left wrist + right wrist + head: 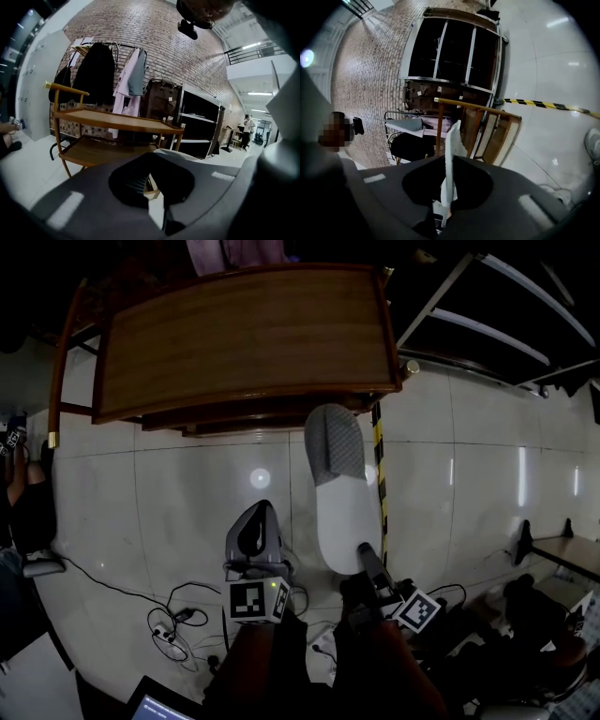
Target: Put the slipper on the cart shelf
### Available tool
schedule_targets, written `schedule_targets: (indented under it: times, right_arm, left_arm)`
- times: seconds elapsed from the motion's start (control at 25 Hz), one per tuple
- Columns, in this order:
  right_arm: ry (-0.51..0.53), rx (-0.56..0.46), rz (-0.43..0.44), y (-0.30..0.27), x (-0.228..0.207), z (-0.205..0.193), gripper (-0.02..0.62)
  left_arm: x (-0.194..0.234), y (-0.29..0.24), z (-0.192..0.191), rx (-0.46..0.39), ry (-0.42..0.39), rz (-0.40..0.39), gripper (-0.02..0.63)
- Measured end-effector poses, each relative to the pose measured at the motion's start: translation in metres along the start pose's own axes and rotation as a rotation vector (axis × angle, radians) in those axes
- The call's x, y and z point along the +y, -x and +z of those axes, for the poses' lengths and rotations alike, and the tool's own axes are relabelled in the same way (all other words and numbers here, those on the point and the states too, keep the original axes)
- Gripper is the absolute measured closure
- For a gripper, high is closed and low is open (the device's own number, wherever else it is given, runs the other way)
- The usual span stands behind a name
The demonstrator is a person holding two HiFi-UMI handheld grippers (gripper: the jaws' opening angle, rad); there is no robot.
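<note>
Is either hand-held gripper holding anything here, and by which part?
The right hand-held gripper clamps the slipper by the heel end of its sole. The left hand-held gripper holds nothing, jaws together.

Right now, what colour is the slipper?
The slipper is white with a grey toe; best in head view.

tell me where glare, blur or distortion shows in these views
Head view: fisheye bows the wooden cart, corners go black, a round glare spot sits on the tiled floor. Left gripper view: the left claw is blurred up close. Right gripper view: frame rolled sideways, slipper seen edge-on.
</note>
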State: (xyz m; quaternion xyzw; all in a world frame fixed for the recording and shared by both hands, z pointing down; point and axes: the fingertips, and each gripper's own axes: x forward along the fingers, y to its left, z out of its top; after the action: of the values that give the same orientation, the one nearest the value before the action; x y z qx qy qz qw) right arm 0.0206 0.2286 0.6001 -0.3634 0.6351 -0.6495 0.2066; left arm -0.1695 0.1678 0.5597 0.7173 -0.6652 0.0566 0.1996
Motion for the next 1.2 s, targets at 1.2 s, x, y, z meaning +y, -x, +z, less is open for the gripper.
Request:
schedule_targets:
  times: [1.2]
  right_arm:
    - [1.628, -0.458, -0.116, -0.022, 0.316, 0.100, 0.560]
  left_arm:
    - [-0.054, 0.045, 0.232, -0.288, -0.119, 0.021, 0.591]
